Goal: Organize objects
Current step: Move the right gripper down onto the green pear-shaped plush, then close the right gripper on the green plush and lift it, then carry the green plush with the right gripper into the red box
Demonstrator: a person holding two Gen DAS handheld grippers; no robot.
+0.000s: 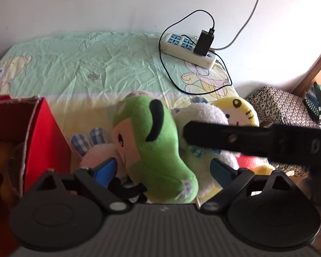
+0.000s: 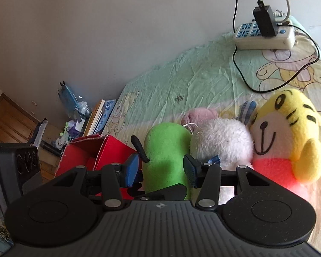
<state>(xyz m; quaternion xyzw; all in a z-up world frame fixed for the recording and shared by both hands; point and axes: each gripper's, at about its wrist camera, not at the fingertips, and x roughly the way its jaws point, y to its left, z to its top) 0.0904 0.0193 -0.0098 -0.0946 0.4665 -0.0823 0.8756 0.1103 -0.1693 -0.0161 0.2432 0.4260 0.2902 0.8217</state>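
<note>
Green plush toy (image 1: 158, 150) between pads of both part-open grippers, neither visibly clamped.

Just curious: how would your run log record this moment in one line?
green plush: between both grippers | left gripper: open | right gripper: open | red box: beside

The right gripper (image 2: 163, 169) is straddling a green plush toy (image 2: 167, 150) on the bed (image 2: 203, 81), jaws not pressing it, while a white plush (image 2: 222, 141) and yellow tiger plush (image 2: 289, 135) are lying beside it, a red box (image 2: 96, 156) sitting left.
</note>
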